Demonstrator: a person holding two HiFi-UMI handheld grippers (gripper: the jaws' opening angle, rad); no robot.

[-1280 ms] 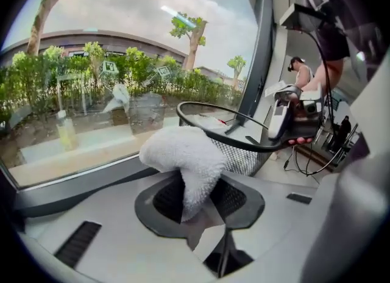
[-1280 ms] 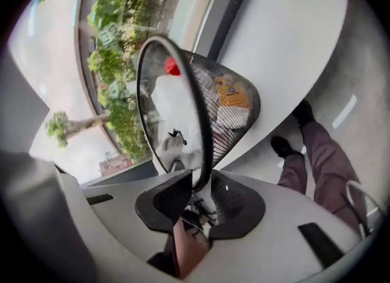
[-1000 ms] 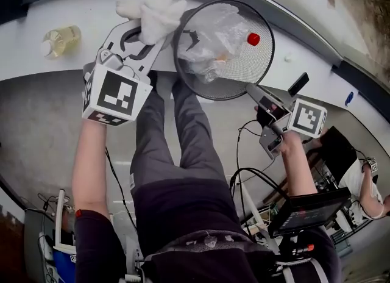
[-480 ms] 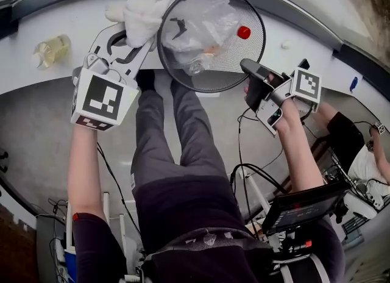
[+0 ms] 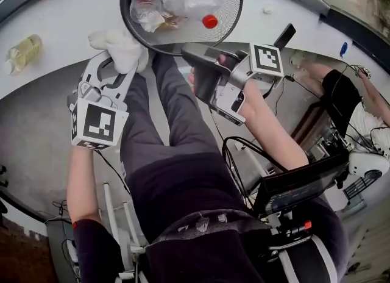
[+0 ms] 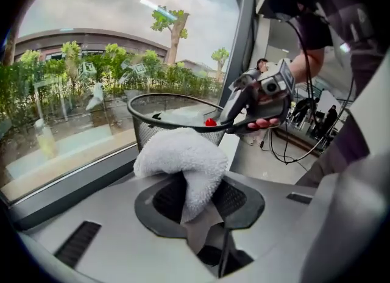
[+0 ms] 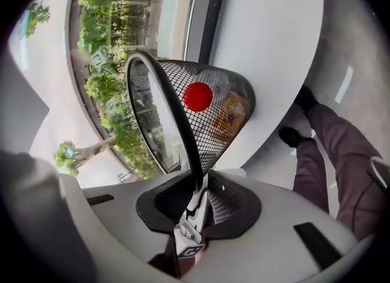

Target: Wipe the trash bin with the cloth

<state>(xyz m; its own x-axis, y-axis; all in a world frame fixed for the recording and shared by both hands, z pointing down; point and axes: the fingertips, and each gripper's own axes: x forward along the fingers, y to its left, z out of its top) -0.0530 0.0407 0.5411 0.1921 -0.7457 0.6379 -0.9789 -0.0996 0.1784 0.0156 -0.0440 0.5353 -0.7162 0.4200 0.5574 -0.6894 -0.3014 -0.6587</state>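
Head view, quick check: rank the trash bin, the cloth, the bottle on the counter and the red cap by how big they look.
1. trash bin, even with its top cropped by the frame
2. cloth
3. bottle, somewhat smaller than the cloth
4. red cap

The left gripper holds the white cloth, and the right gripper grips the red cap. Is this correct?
No. In the right gripper view, the right gripper has just been closing its jaws on the trash bin rim; the red cap lies inside. The left gripper does hold the white cloth.
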